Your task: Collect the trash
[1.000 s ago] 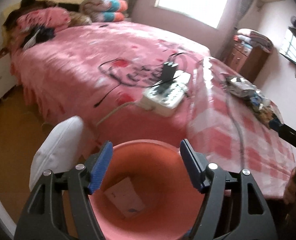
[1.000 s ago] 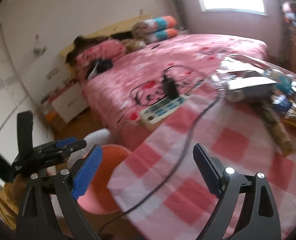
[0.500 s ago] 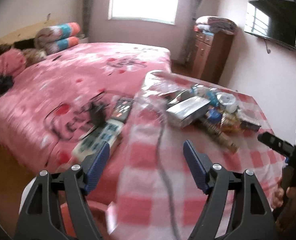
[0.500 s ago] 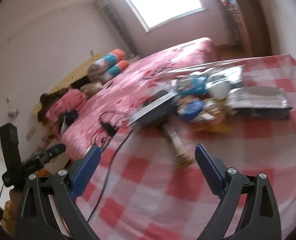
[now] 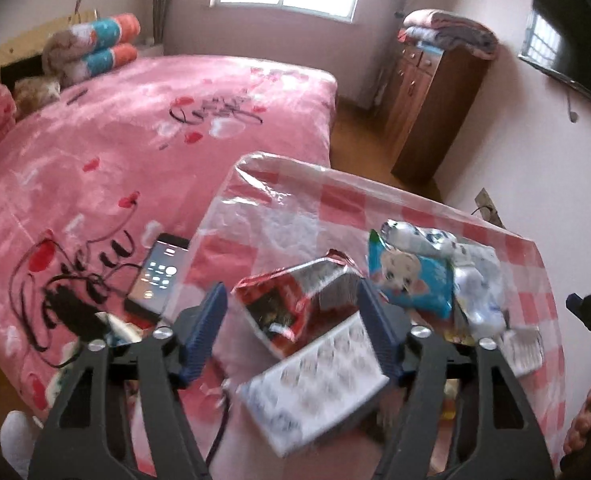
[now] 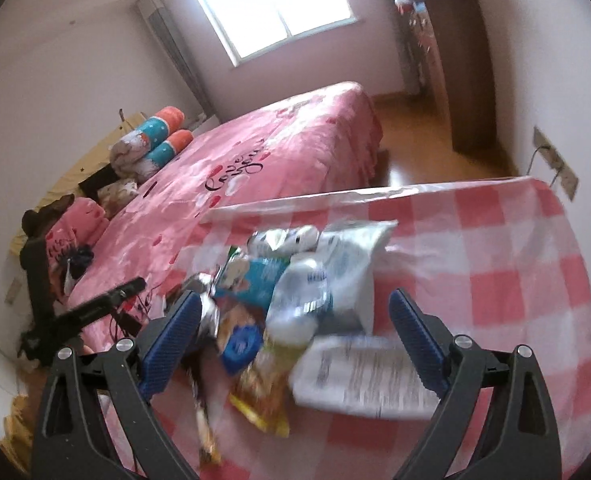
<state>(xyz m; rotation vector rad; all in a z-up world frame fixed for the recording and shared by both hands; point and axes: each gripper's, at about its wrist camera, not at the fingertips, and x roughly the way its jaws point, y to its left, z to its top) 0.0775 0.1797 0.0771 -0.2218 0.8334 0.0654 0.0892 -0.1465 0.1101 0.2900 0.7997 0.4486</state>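
A pile of wrappers lies on the pink-checked table (image 5: pixel 375 208). My left gripper (image 5: pixel 293 332) hovers over its near end. Its jaws are closing, with a red and silver foil bag (image 5: pixel 295 300) between them, and I see no pad pressing on it. A white printed packet (image 5: pixel 315 392) lies just below the bag. A blue cartoon packet (image 5: pixel 411 276) sits to the right. My right gripper (image 6: pixel 293 338) stands open over the pile, above a blue lid (image 6: pixel 241 344), a yellow wrapper (image 6: pixel 263 396), a white printed packet (image 6: pixel 359 376) and a white bag (image 6: pixel 347 264).
A pink bed (image 5: pixel 115 140) borders the table on the left, with a phone (image 5: pixel 159 276) and a black cable on it. A wooden cabinet (image 5: pixel 435 108) stands against the far wall. A hand (image 5: pixel 583 428) holds the other gripper at the right edge.
Both views have swung from the pink bin by the bed to the wrapper pile on the table. The bin is out of sight. The left jaws stand a little narrower.
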